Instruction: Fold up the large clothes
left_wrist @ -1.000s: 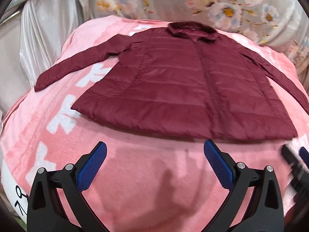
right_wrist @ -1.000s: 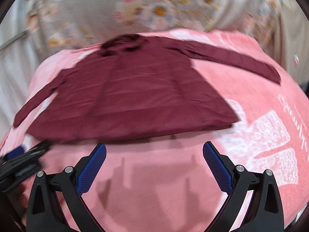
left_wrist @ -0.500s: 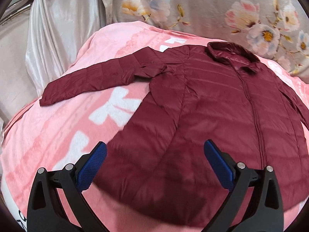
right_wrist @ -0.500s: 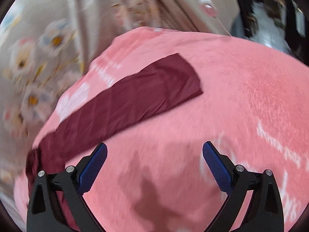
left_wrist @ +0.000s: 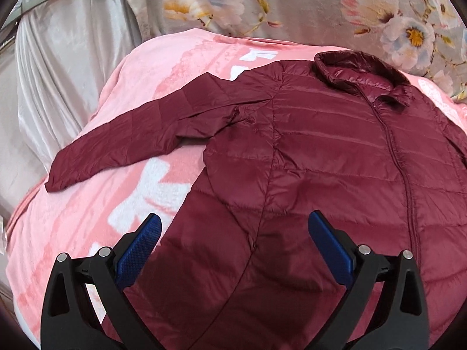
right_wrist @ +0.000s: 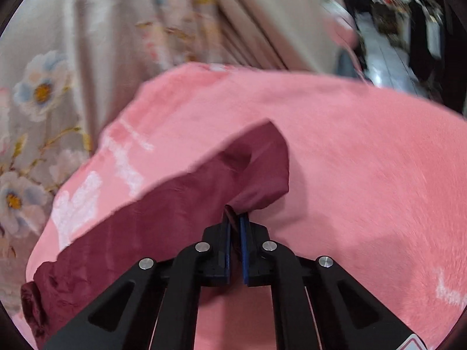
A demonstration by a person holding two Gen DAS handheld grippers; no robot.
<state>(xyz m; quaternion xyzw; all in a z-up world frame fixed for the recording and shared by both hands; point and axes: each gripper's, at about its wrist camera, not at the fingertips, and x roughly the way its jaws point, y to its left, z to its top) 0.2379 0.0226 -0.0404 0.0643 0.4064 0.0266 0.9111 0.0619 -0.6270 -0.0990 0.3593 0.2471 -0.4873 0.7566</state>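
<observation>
A dark red quilted jacket (left_wrist: 321,160) lies front up and spread flat on a pink blanket (left_wrist: 81,210), collar (left_wrist: 359,70) at the far side. One sleeve (left_wrist: 131,143) stretches out to the left. My left gripper (left_wrist: 235,218) hangs open over the jacket's lower left panel, with nothing between its blue pads. In the right wrist view the other sleeve (right_wrist: 163,210) runs across the blanket (right_wrist: 364,175). My right gripper (right_wrist: 235,217) is closing its jaws, and the pads pinch the fabric at the sleeve's cuff end (right_wrist: 259,169), which bunches up just beyond them.
A floral curtain (left_wrist: 292,5) hangs behind the bed and shows again in the right wrist view as the curtain (right_wrist: 58,73). Silvery cloth (left_wrist: 58,58) drapes at the left. The blanket's far edge drops off toward a blurred room (right_wrist: 408,29) at the right.
My left gripper moved in over the jacket's lower left. My right gripper swung right to the sleeve end, rolled, and went from wide open to pinching the cuff.
</observation>
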